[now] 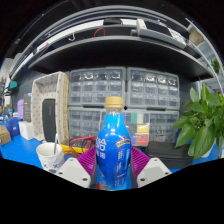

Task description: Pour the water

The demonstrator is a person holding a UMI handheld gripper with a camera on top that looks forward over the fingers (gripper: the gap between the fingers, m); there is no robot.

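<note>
— What sits toward the left edge of the blue worktop [15, 150]?

— A small white round cup [48, 153], smooth and glossy, just left of the gripper's fingers. Behind it stands a tall pale perforated panel [48, 103].

— And the bottle?

— The blue translucent plastic bottle [114, 148], with a tan cap and a printed label, stands upright between the fingers, its long axis vertical, cap pointing up.

— Are the tongs gripping it?

— The gripper [113, 170] has its two pale fingers flanking the bottle, magenta pads close against its sides; I cannot tell whether both press on it.

— Beyond?

— Grey drawer cabinets [125, 90] with clear fronts, and at the right edge a leafy green plant [203, 120].
</note>
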